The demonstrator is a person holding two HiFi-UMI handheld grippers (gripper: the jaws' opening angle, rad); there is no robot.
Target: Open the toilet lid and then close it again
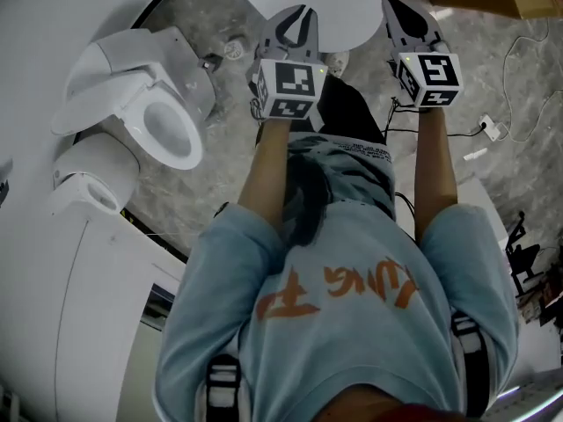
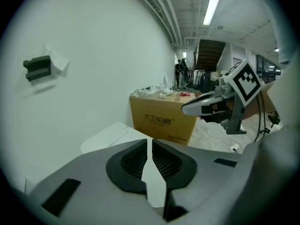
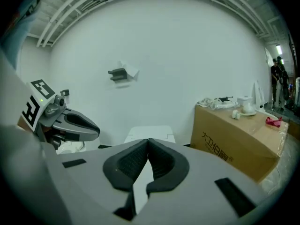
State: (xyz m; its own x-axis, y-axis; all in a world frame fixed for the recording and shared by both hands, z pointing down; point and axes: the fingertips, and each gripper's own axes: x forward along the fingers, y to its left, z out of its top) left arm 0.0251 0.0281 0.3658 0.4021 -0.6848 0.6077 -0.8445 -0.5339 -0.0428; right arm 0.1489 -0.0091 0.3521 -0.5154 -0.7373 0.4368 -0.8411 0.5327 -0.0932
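A white toilet (image 1: 167,126) stands at the left of the head view with its lid (image 1: 92,95) raised and the bowl showing. My left gripper (image 1: 297,16) and right gripper (image 1: 394,5) are held out side by side to the right of it, well apart from it. Both are shut with nothing between the jaws. In the left gripper view the shut jaws (image 2: 150,143) face a white wall, and the right gripper (image 2: 213,103) shows at the right. The right gripper view has its shut jaws (image 3: 148,143) at centre and the left gripper (image 3: 70,125) at the left. Neither gripper view shows the toilet.
A cardboard box (image 2: 161,118) with small items on top stands ahead by the wall, beside a low white panel (image 2: 110,135). A dark bracket (image 3: 119,73) hangs on the wall. Cables and a power strip (image 1: 488,128) lie on the stone floor at the right. People stand far off.
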